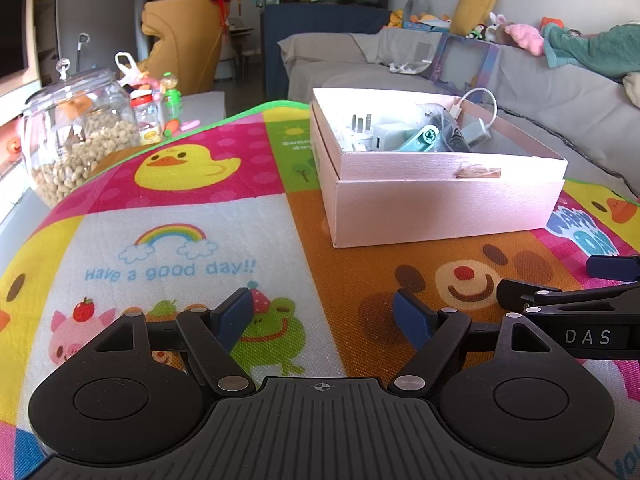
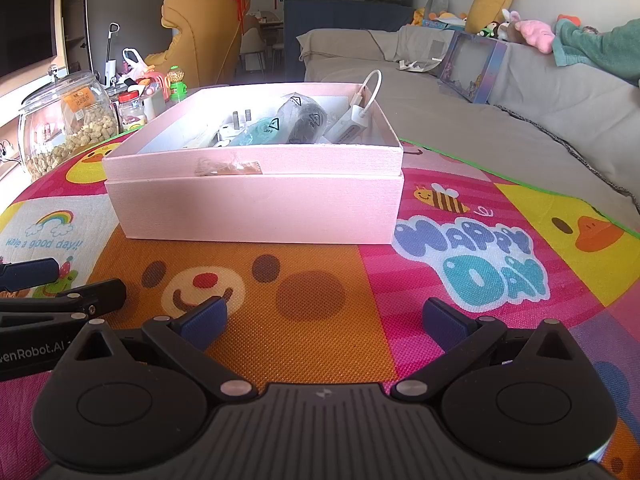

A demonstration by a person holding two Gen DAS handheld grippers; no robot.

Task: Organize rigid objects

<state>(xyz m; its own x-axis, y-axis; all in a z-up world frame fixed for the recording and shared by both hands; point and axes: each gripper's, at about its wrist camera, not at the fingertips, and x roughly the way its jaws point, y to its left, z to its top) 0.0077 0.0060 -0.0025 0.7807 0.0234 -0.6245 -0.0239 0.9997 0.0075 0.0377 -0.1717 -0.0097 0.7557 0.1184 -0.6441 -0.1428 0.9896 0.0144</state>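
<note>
A pink open box (image 1: 440, 204) (image 2: 256, 208) stands on the colourful play mat. Inside it lie a white plug charger (image 1: 362, 130) (image 2: 236, 126), a white adapter with a looped cable (image 1: 478, 120) (image 2: 360, 114), a teal item in a bag (image 1: 420, 140) (image 2: 260, 132) and a dark bagged item (image 2: 306, 120). My left gripper (image 1: 324, 316) is open and empty, low over the mat in front of the box's left corner. My right gripper (image 2: 324, 320) is open and empty, just in front of the box. Each gripper shows at the edge of the other's view.
A glass jar of nuts (image 1: 76, 136) (image 2: 64, 120) and small bottles (image 1: 148, 114) stand at the mat's far left. A grey sofa (image 1: 560, 100) (image 2: 520, 120) with toys runs behind and right of the mat (image 1: 168, 216) (image 2: 500, 280).
</note>
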